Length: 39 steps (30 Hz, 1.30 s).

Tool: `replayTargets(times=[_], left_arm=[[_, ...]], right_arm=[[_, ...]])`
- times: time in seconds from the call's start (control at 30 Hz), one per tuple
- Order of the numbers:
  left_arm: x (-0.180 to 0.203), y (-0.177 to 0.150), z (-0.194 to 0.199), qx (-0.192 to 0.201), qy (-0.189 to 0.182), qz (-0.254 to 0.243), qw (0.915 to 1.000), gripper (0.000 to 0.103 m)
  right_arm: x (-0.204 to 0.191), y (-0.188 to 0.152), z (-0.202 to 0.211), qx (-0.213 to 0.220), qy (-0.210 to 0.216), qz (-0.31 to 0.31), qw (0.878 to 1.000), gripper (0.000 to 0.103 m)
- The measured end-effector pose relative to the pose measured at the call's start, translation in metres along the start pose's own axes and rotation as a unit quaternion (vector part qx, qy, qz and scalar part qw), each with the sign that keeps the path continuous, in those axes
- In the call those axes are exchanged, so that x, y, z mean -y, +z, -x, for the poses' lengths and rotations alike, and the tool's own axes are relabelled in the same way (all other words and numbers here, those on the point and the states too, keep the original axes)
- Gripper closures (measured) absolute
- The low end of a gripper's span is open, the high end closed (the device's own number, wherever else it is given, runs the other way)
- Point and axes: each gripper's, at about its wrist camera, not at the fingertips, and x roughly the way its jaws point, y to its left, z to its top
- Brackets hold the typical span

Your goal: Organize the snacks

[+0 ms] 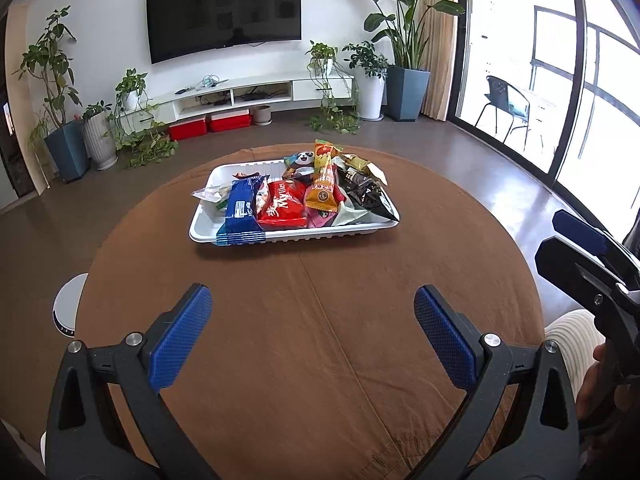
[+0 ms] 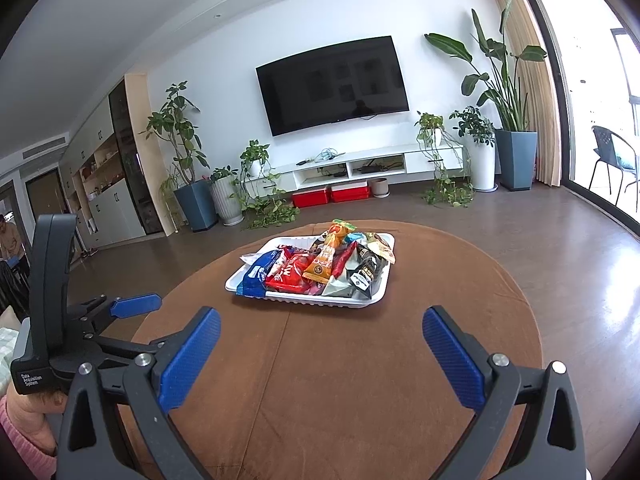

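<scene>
We see a bright daylit room in both views. The light comes from the tall windows [image 1: 600, 92] on the right, which are blown out to near white, so little detail survives outside. A pale sheen lies on the floor [image 1: 516, 184] near the glass. The snack wrappers [image 1: 320, 192] throw soft glints, and the tray [image 1: 288, 236] casts a faint shadow on the bench [image 1: 320, 320]. The television [image 2: 332, 84] holds dim reflections. Fisheye bending curves walls and window frames strongly toward the edges, and the corners fall to black. Focus is sharp at the centre and softens slightly at the rim.
</scene>
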Motion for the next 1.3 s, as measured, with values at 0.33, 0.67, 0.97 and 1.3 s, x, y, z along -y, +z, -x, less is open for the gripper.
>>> replayTargets(times=[0.33, 0.67, 0.97, 1.3], left_arm=[[-0.001, 0.002, 0.001, -0.001, 0.003, -0.004, 1.0, 0.001], [-0.002, 0.001, 0.001, 0.002, -0.001, -0.006, 1.0, 0.001], [0.004, -0.002, 0.004, 0.017, 0.006, -0.027, 0.9995, 0.001], [0.013, -0.008, 0.006, 0.04, 0.033, -0.044, 0.9977, 0.001]], right_arm=[[0.0, 0.0, 0.0, -0.001, 0.0, -0.001, 1.0, 0.0], [0.001, -0.003, 0.001, 0.0, 0.001, 0.0, 1.0, 0.0], [0.0, -0.006, 0.002, -0.001, 0.003, -0.001, 1.0, 0.0], [-0.001, -0.016, -0.001, -0.007, 0.007, -0.009, 1.0, 0.0]])
